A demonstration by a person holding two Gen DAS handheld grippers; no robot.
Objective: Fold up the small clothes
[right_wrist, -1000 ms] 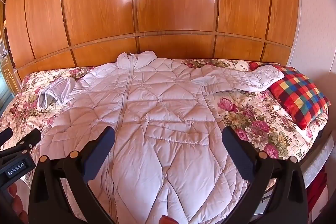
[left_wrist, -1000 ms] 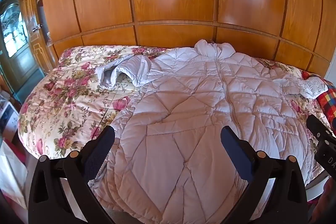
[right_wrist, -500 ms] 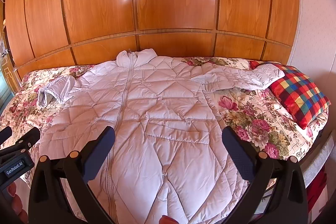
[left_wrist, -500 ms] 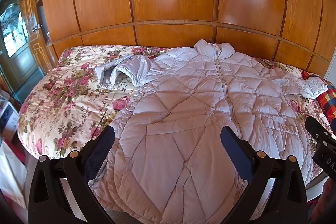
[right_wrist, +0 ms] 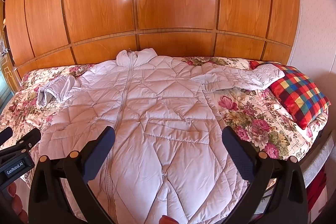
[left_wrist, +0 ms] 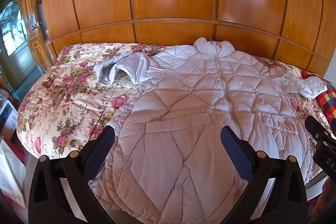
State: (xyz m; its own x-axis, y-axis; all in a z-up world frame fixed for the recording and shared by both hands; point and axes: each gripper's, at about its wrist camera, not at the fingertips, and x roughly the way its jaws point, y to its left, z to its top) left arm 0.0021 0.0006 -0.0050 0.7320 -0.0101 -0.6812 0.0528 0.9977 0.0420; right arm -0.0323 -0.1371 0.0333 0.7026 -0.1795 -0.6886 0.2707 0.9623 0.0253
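From the left wrist, the left hand-held gripper (left_wrist: 167,139) hangs wide open and empty above the hem of a pale quilted jacket (left_wrist: 189,110) lying zipped and face-up across the floral bed (left_wrist: 63,98), one sleeve (left_wrist: 124,68) bunched near the headboard. From the right wrist, the right hand-held gripper (right_wrist: 168,139) is equally spread, holding nothing, the other sleeve (right_wrist: 235,77) reaching a checked pillow (right_wrist: 300,93). The puffy, slippery fill could slide from a shallow pinch — and the crumpled sleeve may fold in crooked unless straightened first.
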